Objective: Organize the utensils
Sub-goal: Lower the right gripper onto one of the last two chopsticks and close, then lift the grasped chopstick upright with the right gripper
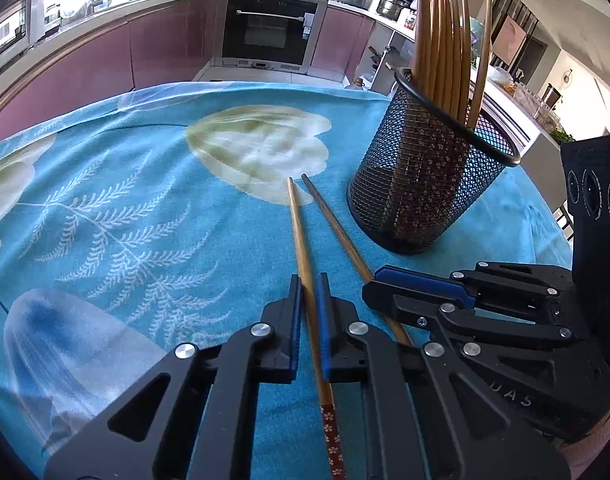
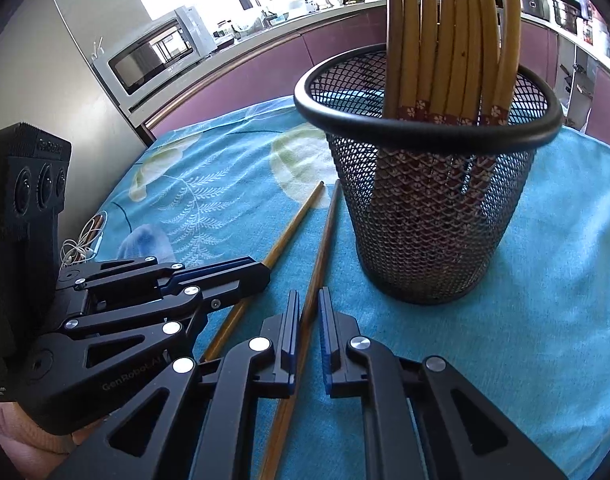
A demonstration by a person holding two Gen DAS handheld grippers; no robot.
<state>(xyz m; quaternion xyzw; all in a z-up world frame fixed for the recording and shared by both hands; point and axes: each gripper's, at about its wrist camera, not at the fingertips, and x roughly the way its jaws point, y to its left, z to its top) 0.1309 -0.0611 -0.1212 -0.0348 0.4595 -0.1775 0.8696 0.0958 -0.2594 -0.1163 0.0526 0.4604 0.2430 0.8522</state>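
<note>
Two wooden chopsticks lie side by side on the blue floral cloth. My left gripper (image 1: 308, 280) straddles the left chopstick (image 1: 301, 236); its jaws stand narrowly apart, with a small gap on the right side. My right gripper (image 2: 308, 294) straddles the right chopstick (image 2: 325, 232), the darker one in the left wrist view (image 1: 337, 224), also with a gap. Neither chopstick is lifted. A black mesh cup (image 1: 425, 184) (image 2: 429, 216) holding several upright chopsticks stands just beyond, to the right.
The blue cloth (image 1: 125, 220) covers the table. White earphone cables (image 2: 81, 244) lie at its left edge. Purple cabinets, an oven (image 1: 271, 28) and a microwave (image 2: 153, 56) stand behind the table.
</note>
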